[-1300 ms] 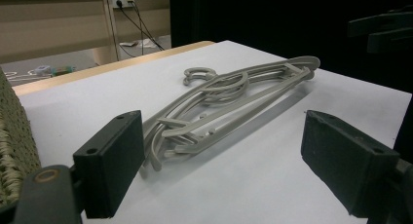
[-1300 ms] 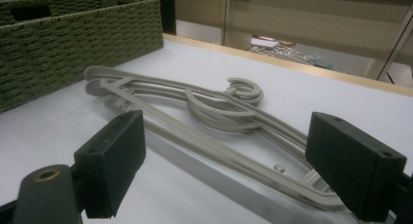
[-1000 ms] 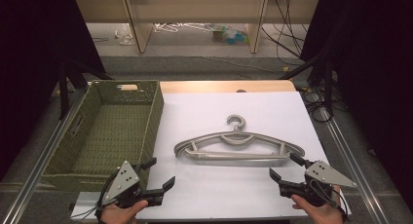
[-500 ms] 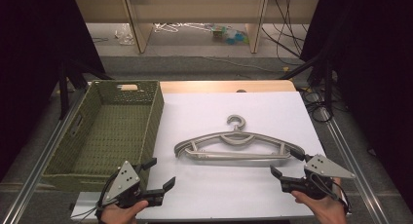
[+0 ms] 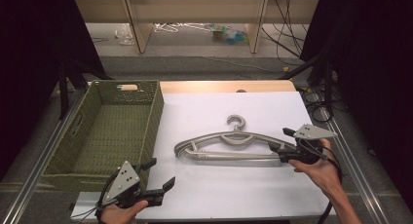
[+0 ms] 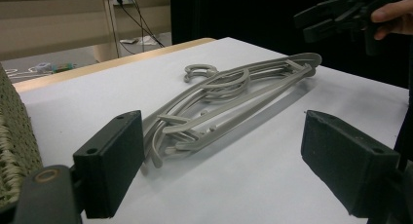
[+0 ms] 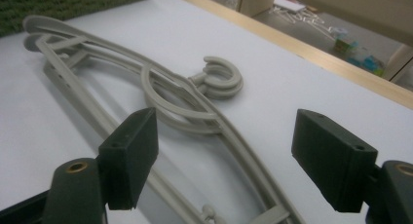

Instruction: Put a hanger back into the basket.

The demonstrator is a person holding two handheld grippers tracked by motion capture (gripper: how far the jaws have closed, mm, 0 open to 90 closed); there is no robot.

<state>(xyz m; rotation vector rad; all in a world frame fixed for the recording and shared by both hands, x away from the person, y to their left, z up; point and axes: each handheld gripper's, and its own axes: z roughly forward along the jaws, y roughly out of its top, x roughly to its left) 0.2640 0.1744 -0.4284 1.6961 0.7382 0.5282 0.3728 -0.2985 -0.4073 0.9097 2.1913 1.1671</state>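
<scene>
The right gripper point(image 5: 281, 140), jaws apart but just closing, straddles the grey hangers' point(image 5: 229, 142) right end; the left gripper point(image 5: 160, 174), jaws apart, sits near the green basket point(image 5: 154, 118).

Two black handheld grippers were noted, left gripper point(image 5: 155, 177) and right gripper point(image 5: 281, 145), each topped by a grey three-cornered plate and trailed by black cable; forearms were unsleeved.

Grey plastic hangers point(image 5: 229, 143), stacked, lie flat on the white sheet, hooks pointing away from the person.
</scene>
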